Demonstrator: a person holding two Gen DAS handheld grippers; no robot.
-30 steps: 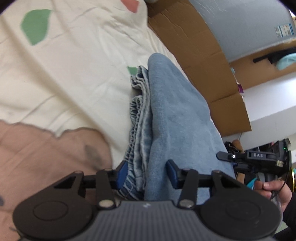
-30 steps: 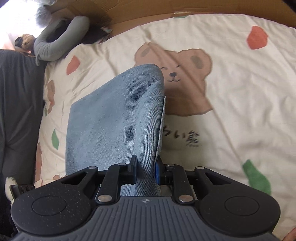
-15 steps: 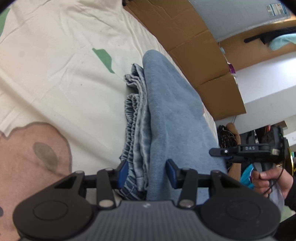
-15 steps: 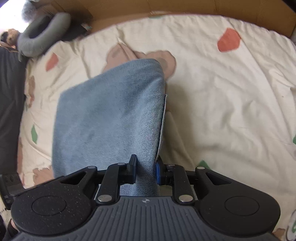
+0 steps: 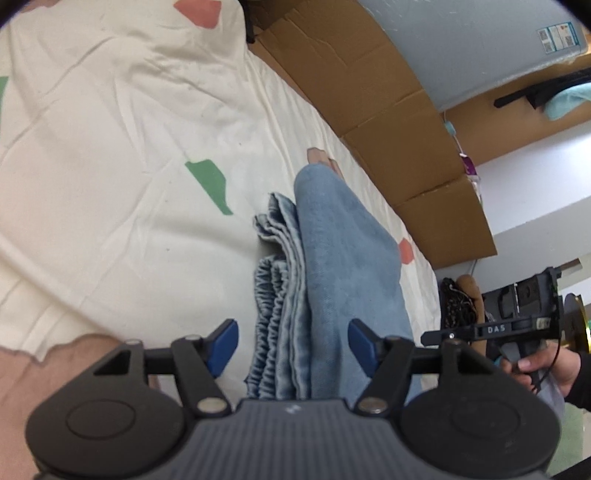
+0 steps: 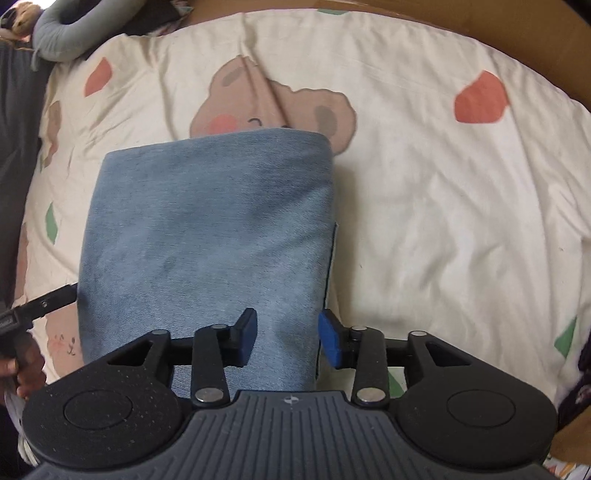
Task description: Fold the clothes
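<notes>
A folded blue denim garment (image 5: 343, 258) lies on the cream bear-print bedsheet (image 5: 110, 166), its layered hems and gathered waistband stacked along the left side. My left gripper (image 5: 292, 345) straddles the near end. Its jaws are opening, and the blue pads stand clear of the cloth. In the right wrist view the same garment (image 6: 207, 240) is a smooth flat rectangle. My right gripper (image 6: 288, 339) hangs over its near right edge. Those jaws are opening too, with the fabric edge between the pads but not pinched.
Cardboard panels (image 5: 388, 122) line the bed's far edge. A grey plush cushion (image 6: 62, 33) and dark cloth (image 6: 14, 147) sit at the sheet's upper left. A hand (image 5: 535, 369) holds the other gripper at the right of the left wrist view.
Both pairs of jaws have widened and released the denim they were pinching. The garment has gone from hanging draped to lying flat on the sheet. Both hands have shifted across the bed.
</notes>
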